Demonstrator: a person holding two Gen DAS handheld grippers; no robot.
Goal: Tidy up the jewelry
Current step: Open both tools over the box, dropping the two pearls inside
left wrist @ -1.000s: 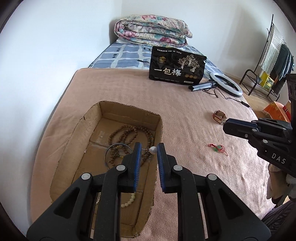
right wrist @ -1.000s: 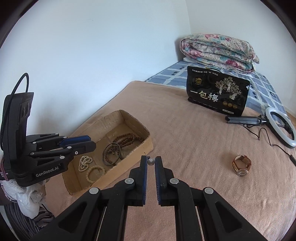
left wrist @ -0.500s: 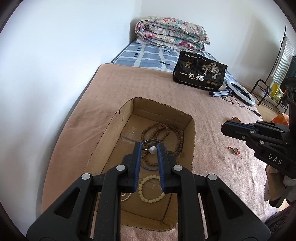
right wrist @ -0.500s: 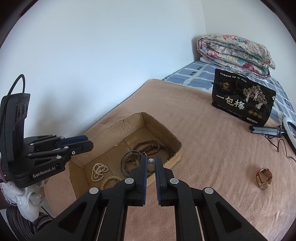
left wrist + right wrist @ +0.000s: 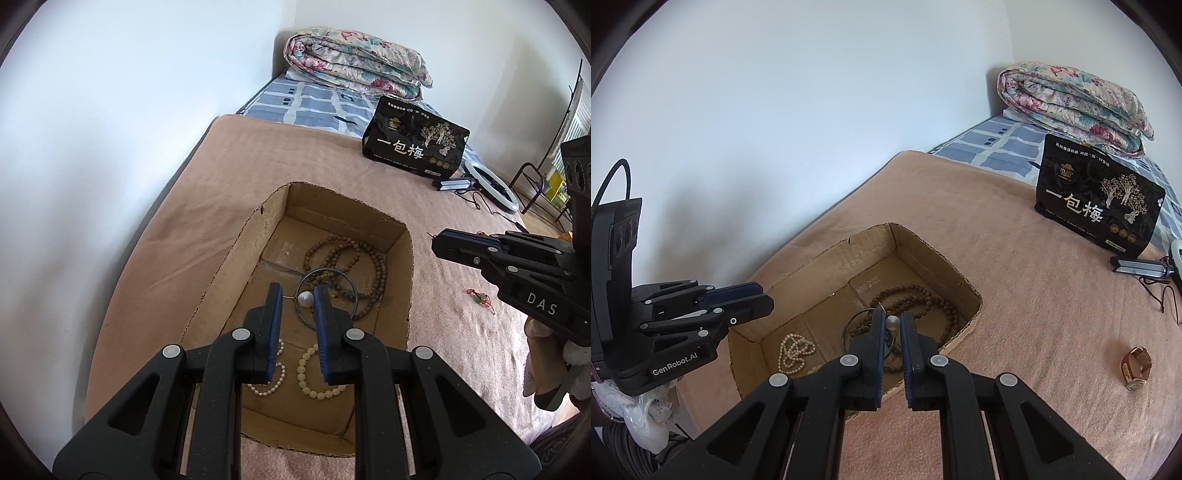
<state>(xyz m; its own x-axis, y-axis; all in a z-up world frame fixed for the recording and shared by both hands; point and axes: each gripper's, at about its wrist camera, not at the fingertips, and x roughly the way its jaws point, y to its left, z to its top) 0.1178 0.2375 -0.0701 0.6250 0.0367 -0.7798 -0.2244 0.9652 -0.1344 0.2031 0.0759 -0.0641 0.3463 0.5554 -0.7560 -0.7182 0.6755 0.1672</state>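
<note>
the left gripper (image 5: pixel 298 297) is narrowed on a small white pearl earring with a thin metal pin (image 5: pixel 305 297), held over the middle of the open brown cardboard box (image 5: pixel 236 254) on the bed's pink blanket. the right gripper (image 5: pixel 892 322) pinches a similar small pearl stud (image 5: pixel 892 322) above the box's right edge. lower each low inside before releasing, clear of the brown wooden bead necklace (image 5: pixel 364 258), so neither bounces out.

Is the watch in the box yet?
Out. The watch lies on the blanket, well clear of the box.

Matt cardboard box (image 5: pixel 236 258) on napped cloth blanket (image 5: pixel 461 369).
</note>
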